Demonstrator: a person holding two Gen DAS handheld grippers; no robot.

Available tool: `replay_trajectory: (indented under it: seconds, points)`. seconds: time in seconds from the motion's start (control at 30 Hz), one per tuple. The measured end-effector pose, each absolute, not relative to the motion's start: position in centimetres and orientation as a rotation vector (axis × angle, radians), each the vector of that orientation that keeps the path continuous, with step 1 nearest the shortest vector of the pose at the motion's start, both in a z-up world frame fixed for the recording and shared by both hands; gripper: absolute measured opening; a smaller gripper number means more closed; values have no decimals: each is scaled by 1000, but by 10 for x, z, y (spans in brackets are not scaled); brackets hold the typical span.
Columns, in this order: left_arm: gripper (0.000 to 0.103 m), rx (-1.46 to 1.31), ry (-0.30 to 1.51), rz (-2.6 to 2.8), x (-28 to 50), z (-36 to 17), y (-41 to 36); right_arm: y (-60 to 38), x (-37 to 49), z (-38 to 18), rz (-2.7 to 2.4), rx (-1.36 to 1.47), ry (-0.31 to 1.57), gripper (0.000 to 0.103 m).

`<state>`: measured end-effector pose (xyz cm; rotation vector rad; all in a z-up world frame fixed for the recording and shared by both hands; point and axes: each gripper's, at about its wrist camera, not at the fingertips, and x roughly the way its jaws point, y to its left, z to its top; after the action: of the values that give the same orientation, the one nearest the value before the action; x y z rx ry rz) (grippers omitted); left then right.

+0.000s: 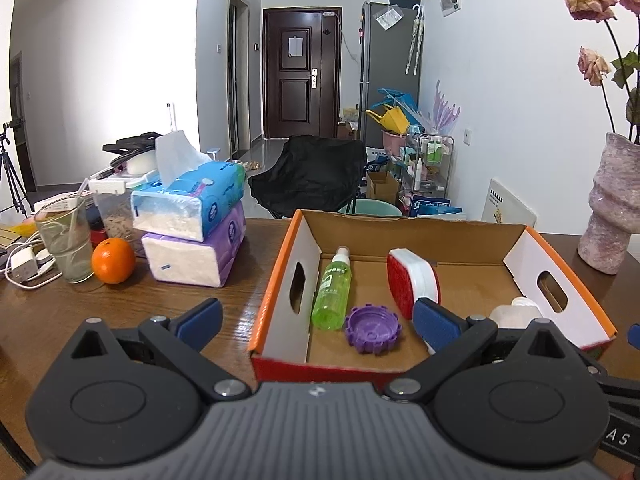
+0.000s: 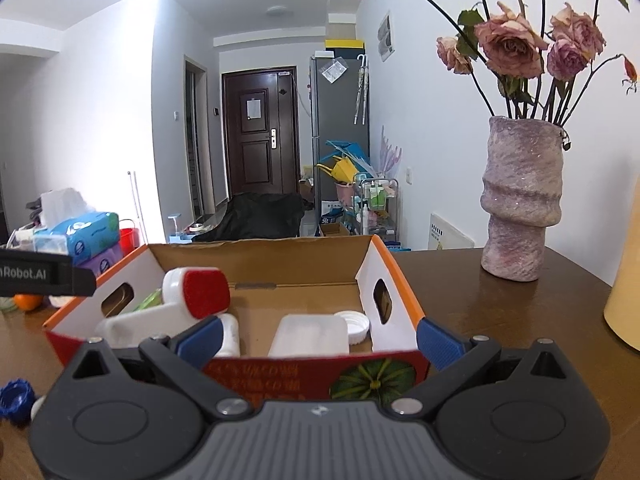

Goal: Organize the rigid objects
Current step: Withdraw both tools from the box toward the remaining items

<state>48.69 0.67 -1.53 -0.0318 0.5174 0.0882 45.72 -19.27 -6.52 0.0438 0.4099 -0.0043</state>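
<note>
Across centre frame in both views sits the cardboard box (image 1: 500, 236), collecting green bottle (image 1: 332, 292), purple cap (image 1: 373, 330), red-white brush (image 1: 412, 280); I hold left hand-held gripper (image 1: 318, 316) and right hand-held gripper (image 2: 320, 336) spread, empty, at its near wall; blue cap (image 2: 15, 400) waits lower left on table (image 2: 500, 312)

Both wrist views low, close at cardboard box (image 1: 400, 236) near wall, facing door (image 1: 301, 72); share box interior, vase (image 2: 520, 200).

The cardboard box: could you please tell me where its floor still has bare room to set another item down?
Inside the cardboard box, bare floor lies along the back wall, behind the red-and-white brush toward the right handle wall. The front is crowded: green spray bottle and purple cap at left, white container and white lid at right.
</note>
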Motion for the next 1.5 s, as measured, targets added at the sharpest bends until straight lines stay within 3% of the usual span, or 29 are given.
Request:
replay_trajectory:
  seconds: [0.97, 1.5]
  points:
    - [103, 10, 573, 136, 393, -45, 33, -171, 369, -76, 18, 5, 452, 103]
    - [103, -58, 614, 216, 365, -71, 97, -165, 348, -84, 20, -10, 494, 103]
